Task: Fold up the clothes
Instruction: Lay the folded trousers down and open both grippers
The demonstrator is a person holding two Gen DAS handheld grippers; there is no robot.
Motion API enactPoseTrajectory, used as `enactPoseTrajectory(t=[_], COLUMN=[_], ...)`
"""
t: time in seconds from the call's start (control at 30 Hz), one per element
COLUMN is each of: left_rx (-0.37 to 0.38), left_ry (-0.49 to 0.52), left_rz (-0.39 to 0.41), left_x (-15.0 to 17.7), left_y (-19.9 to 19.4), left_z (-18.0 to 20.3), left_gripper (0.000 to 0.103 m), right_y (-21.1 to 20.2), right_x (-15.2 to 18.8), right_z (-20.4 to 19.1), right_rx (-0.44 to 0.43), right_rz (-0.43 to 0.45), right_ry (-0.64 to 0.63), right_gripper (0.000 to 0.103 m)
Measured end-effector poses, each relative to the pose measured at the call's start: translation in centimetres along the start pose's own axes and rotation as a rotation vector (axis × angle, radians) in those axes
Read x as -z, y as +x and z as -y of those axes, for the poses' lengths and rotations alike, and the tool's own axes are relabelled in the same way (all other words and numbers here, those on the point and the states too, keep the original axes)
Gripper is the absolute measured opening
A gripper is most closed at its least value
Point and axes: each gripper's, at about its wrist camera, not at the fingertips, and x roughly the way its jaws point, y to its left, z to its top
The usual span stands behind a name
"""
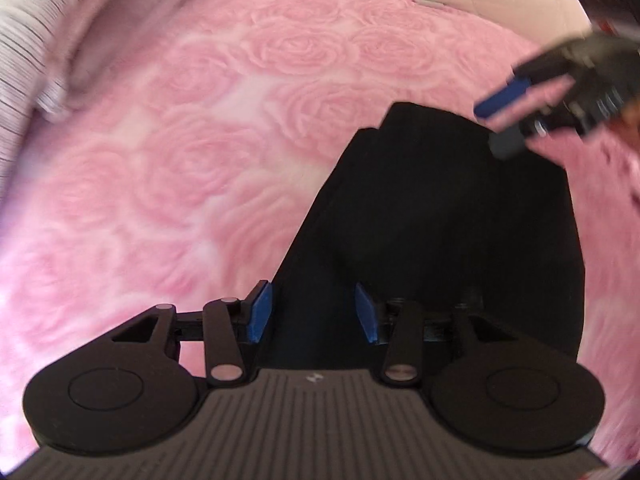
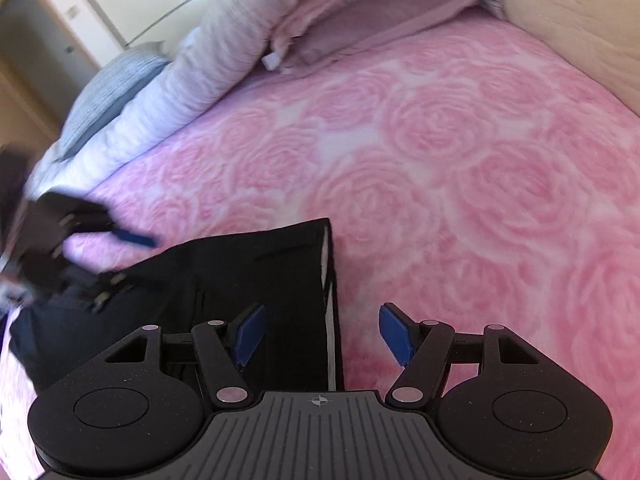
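Over on the left, the left gripper (image 1: pixel 314 312) is hanging low over the near edge of the black garment (image 1: pixel 440 240), its blue pads spread apart with nothing pinched between them, one pad sitting over pink blanket (image 1: pixel 180 160) and the other over dark cloth. The garment is lying flat on the blanket in a compact shape with straight edges, looking like trousers already doubled at least once, though how many folds are in it I cannot tell. Further right, the right gripper (image 2: pixel 320 336) is hovering over the garment's long straight edge, its jaws likewise wide apart and holding nothing. To my eye both tools are standing clear of the cloth, which fits either lining up for another fold or letting go after one; a further fold would call for both pads closing on one edge together and carrying it evenly across. The left wrist view is showing the garment's far end and the right gripper blurred beyond it; the right wrist view alone is giving the pale stripe along the garment's edge, a pocket slit, the pillows (image 2: pixel 224 40) at the bed's head and cupboards (image 2: pixel 60 20) behind.
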Motion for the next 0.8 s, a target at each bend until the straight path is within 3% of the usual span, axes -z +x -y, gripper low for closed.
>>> enactPoseTrajectory(t=[0.03,0.07,0.1,0.2,0.4,0.63,0.7,0.8], left_rx=[0.039,0.074,0.074,0.053,0.012,-0.037,-0.066,-0.113], left_ry=[-0.009,-0.018,-0.024,-0.046,-0.09,-0.082,-0.106,-0.152], left_rz=[0.004,0.008,-0.001,0.007,0.023,-0.019,-0.005,0.02], left_x=[-1.2,-2.2,-2.2,-1.8,-0.8,-0.8,-0.2,1.8], left_y=[0.8,1.6,1.5,1.2,0.4,1.6,0.3,-3.2], left_z=[-0.4,-0.8,-0.4,-0.7,-1.2,-1.2,-1.4,-2.1], left_gripper=[0.038,0.027,0.011,0.004,0.003,0.01,0.027,0.034], right_y=[0.2,0.4,0.7,1.3,2.2,2.8,2.2,1.6], right_x=[0.0,0.1,0.0,-0.5,-1.2,0.5,1.0,2.1], right_z=[0.3,0.6,1.0,1.0,0.0,0.5,0.5,0.2], right_rx=[-0.014,-0.027,-0.039,-0.062,-0.093,-0.019,0.009,0.086], right_rz=[0.004,0.007,0.009,0.01,0.012,-0.032,-0.05,-0.108], right_ry=[0.014,0.034,0.057,0.064,0.002,0.023,0.016,-0.053], right_gripper=[0.067,0.067,0.067,0.067,0.067,0.067,0.067,0.067])
